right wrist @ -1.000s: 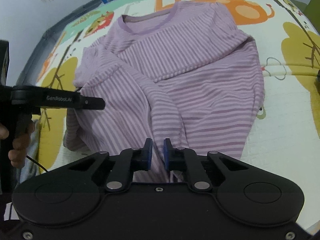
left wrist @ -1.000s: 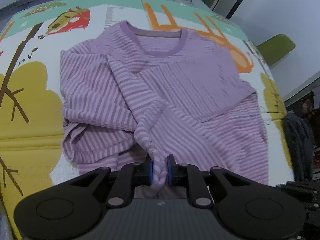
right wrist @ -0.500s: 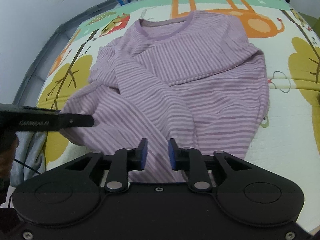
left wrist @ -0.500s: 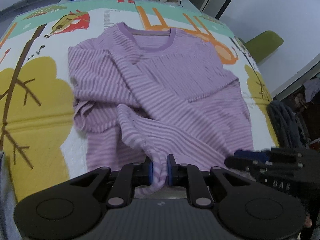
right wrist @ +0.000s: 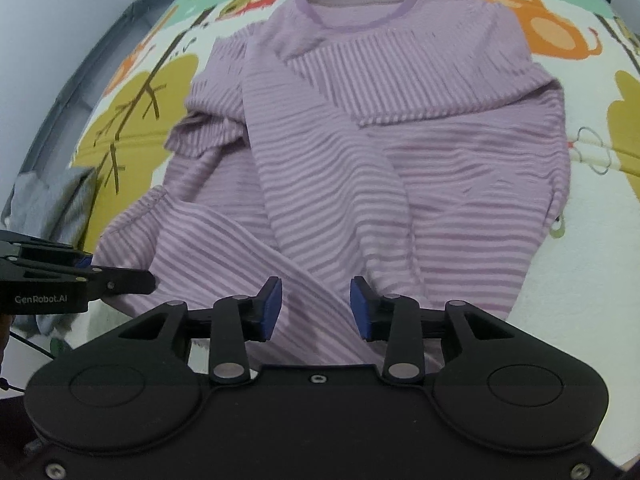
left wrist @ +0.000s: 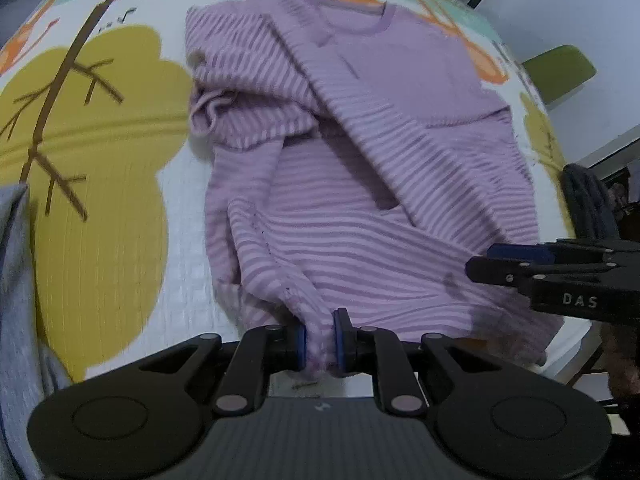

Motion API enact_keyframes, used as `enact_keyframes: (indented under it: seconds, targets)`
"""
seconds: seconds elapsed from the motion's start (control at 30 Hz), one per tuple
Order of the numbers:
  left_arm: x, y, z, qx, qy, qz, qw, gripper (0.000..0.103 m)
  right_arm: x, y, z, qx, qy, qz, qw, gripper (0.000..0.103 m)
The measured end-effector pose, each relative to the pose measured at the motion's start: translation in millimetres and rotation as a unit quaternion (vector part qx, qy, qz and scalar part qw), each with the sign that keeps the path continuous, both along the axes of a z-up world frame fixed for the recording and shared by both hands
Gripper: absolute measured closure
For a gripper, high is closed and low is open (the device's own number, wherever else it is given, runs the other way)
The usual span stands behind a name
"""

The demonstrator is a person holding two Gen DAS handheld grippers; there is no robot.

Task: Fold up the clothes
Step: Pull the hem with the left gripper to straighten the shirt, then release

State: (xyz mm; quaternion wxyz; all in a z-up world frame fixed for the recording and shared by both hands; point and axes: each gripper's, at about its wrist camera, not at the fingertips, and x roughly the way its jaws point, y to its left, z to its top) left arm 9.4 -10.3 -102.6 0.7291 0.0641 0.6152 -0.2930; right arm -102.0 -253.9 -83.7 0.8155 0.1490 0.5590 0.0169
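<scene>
Nearest you, your right gripper (right wrist: 313,306) is standing with its fingers apart; they have just been opening, and the striped cloth is lying loose between them, pressed by neither pad. That release is telling you the right side of the shirt (right wrist: 384,152) is being laid down where you want it, I judge. Your left gripper (left wrist: 320,338) is pinching a bunched fold of the shirt's near edge (left wrist: 318,320), fingers closed on it.

Compared with a second ago, your right fingers were nearly together and are now wide. In the left view the shirt is sitting nearer and more to the right, and the right gripper (left wrist: 560,276) is now showing at the right edge, where a second ago it was barely in sight.

Farther off, the shirt is lying on the printed mat (right wrist: 592,264), collar (right wrist: 360,12) at the far end, one sleeve crossing the chest. A grey garment (right wrist: 52,196) is lying at the mat's left edge. The fold is looking only partly done.
</scene>
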Motion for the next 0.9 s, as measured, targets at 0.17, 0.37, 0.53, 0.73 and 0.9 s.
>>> enact_keyframes:
  seconds: [0.17,0.37,0.53,0.73,0.9]
  targets:
    - [-3,2,-18,0.02,0.02,0.008,0.9996,0.086,-1,0,-7,0.0,0.015,0.016,1.0,0.066]
    - [-6,-3,-28,0.037,0.014,0.0,0.9992,0.085,-4,1,-20,-0.004,0.033,0.029,0.999,0.066]
    - [-5,-7,-20,0.033,0.013,-0.012,0.9993,0.077,-10,4,-19,-0.014,0.029,0.046,0.998,0.067]
    - [-4,-12,2,0.023,-0.03,-0.031,0.9988,0.058,-19,-3,-8,-0.01,0.018,0.036,0.999,0.072]
    - [2,-16,17,0.026,-0.067,-0.035,0.9968,0.052,-29,-17,4,-0.008,0.01,0.014,1.0,0.071]
